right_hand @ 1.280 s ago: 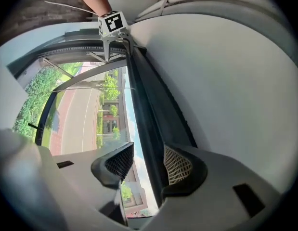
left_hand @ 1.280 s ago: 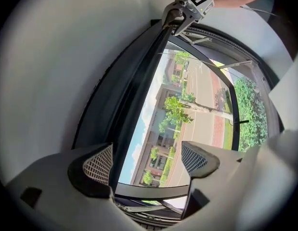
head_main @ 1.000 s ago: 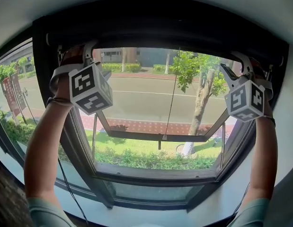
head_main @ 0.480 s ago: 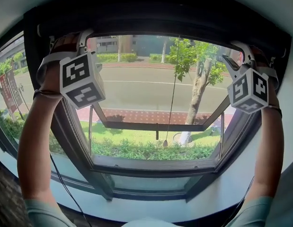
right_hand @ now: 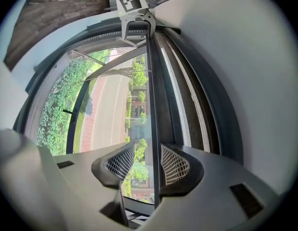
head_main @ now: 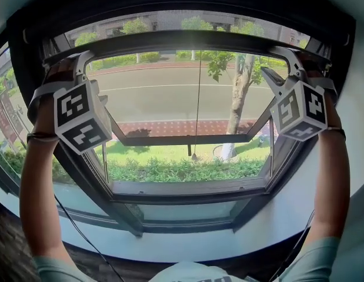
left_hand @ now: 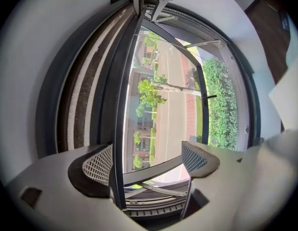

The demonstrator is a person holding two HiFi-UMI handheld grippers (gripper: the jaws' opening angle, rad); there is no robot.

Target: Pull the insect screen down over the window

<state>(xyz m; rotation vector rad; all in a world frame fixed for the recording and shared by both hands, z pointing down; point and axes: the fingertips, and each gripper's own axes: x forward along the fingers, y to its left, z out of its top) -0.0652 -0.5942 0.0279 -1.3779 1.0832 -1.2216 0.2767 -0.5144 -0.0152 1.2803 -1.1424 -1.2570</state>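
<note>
Left gripper view: left gripper (left_hand: pixel 146 163) jaws apart astride screen bar (left_hand: pixel 122 105) (near one pad); right gripper (right_hand: pixel 149 163) same.

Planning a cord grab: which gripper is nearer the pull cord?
Right. The right gripper is on the screen bar right of the pull cord; the left gripper is farther, at its left end.

Screen bar (head_main: pixel 187 39) spans left tool (left_hand: pixel 146 163) to right tool (right_hand: pixel 142 161).
</note>
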